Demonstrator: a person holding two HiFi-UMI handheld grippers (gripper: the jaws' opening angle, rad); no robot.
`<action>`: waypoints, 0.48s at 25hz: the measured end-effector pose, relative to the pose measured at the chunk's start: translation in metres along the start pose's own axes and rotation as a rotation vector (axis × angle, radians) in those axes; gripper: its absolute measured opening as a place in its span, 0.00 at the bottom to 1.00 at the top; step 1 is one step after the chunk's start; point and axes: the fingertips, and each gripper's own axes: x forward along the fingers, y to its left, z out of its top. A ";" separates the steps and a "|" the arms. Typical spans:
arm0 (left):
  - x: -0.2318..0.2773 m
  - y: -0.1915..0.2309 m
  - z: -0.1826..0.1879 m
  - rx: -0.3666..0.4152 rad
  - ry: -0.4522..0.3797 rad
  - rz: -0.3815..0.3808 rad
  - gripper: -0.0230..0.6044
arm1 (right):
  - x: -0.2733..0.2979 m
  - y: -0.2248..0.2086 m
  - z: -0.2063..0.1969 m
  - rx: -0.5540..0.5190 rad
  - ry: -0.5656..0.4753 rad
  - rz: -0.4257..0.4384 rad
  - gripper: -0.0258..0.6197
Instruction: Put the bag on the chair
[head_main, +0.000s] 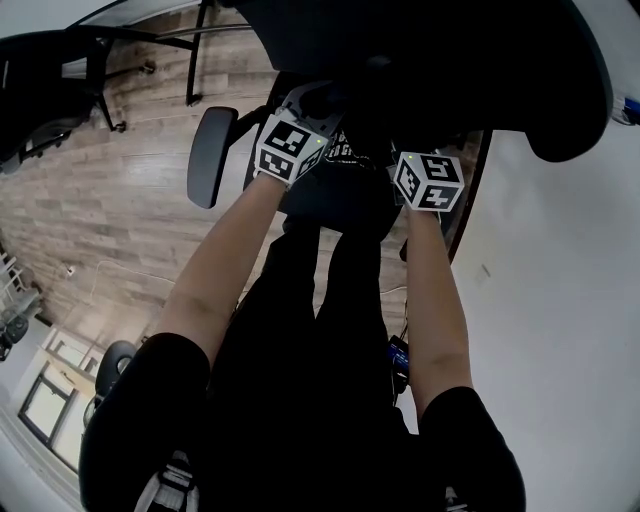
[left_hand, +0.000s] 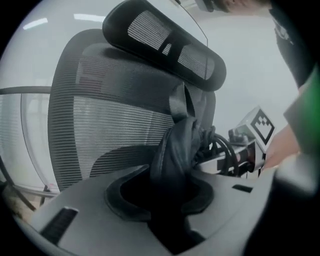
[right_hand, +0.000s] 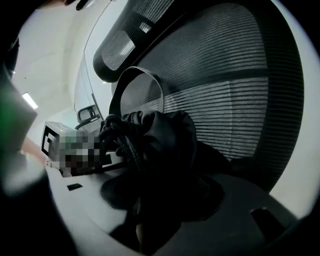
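My left gripper (left_hand: 162, 200) and right gripper (right_hand: 160, 200) are opening their jaws, the black bag (left_hand: 182, 145) between them, chair (left_hand: 100, 115) in the upper left.

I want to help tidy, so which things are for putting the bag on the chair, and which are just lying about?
For the job: black leather bag, black mesh office chair.
Just about: second black chair, wooden plank floor, white surface.

This is looking like an office: a mesh-backed swivel chair (left_hand: 115, 120) with headrest (left_hand: 165, 45) is filling the view, another desk chair (head_main: 45, 70) is standing on wood-look flooring (head_main: 110, 230).
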 end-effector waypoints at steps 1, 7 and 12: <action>0.004 0.002 -0.004 -0.006 0.012 0.002 0.20 | 0.002 -0.004 -0.004 0.008 0.012 -0.008 0.37; 0.017 0.005 -0.032 0.014 0.084 0.027 0.26 | 0.008 -0.015 -0.032 0.036 0.069 -0.033 0.38; 0.023 0.008 -0.052 0.005 0.142 0.037 0.28 | 0.014 -0.019 -0.054 0.067 0.113 -0.008 0.42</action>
